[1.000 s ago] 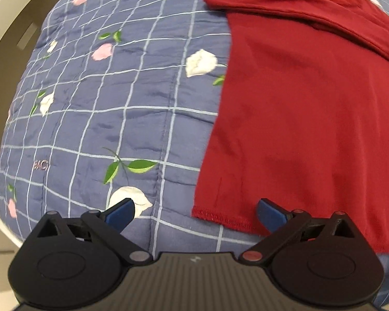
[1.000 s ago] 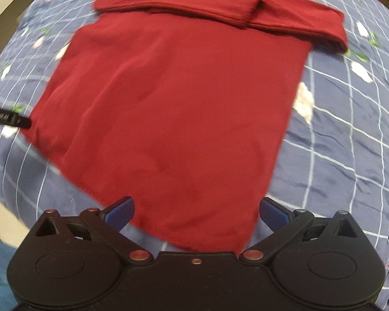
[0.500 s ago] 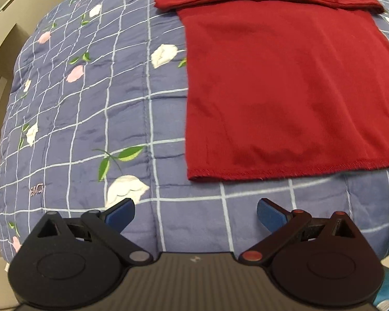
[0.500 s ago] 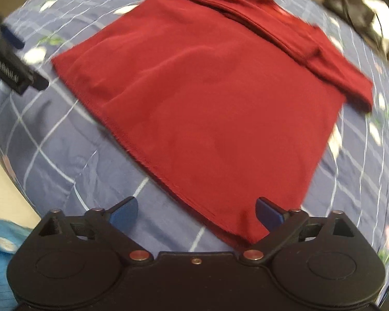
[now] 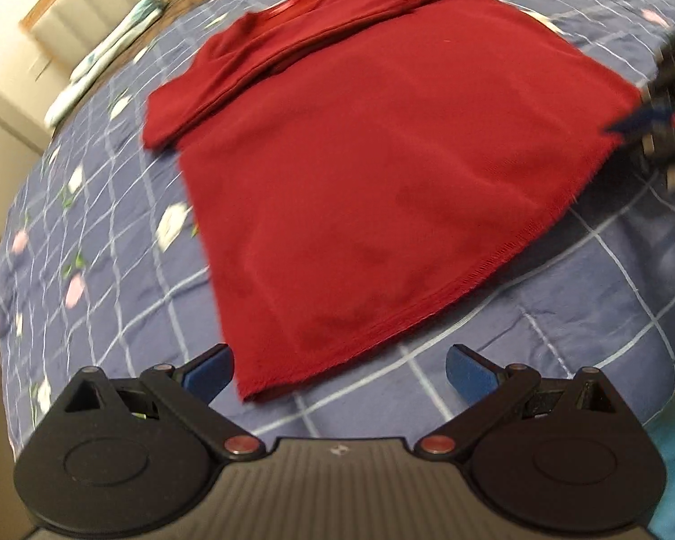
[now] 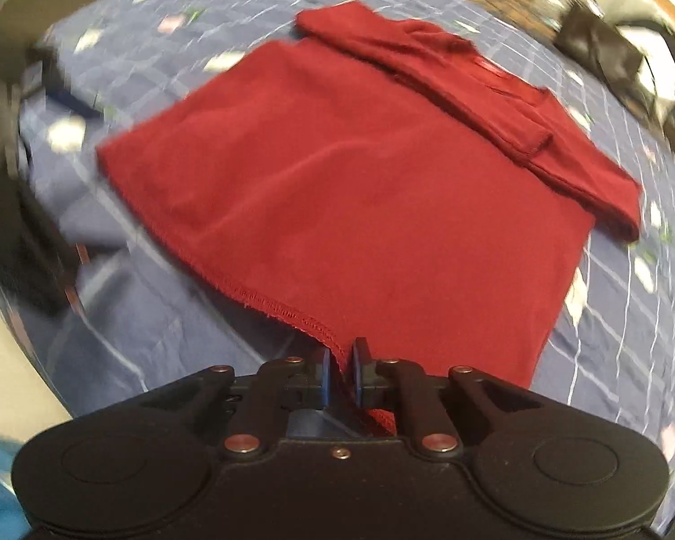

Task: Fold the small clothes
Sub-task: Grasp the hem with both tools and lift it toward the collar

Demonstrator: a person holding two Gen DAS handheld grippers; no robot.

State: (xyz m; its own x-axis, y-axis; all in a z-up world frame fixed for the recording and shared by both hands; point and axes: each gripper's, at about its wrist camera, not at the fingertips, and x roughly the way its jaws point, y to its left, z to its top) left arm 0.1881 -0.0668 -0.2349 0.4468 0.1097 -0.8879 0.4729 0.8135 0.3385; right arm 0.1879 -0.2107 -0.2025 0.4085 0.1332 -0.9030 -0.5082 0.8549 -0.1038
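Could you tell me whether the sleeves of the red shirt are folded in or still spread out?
Folded in: on the red shirt, both sleeves lie across the chest near the collar, while the body below lies flat on the quilt.

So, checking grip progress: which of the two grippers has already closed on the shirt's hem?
The right gripper: shut on the red shirt hem. The left gripper is open.

Two handheld grippers are shown, each built from matte black plastic. On the left gripper [image 5: 339,371], two round housings with embossed circles are joined by a ribbed grey centre plate marked with a small white logo. Blue fingertips [image 5: 470,371] are carried on black linkage arms pinned by red-brown rivets. The right gripper [image 6: 339,375] has the same rounded black housings, rivets and blue pads [image 6: 324,378], with one small screw at centre.
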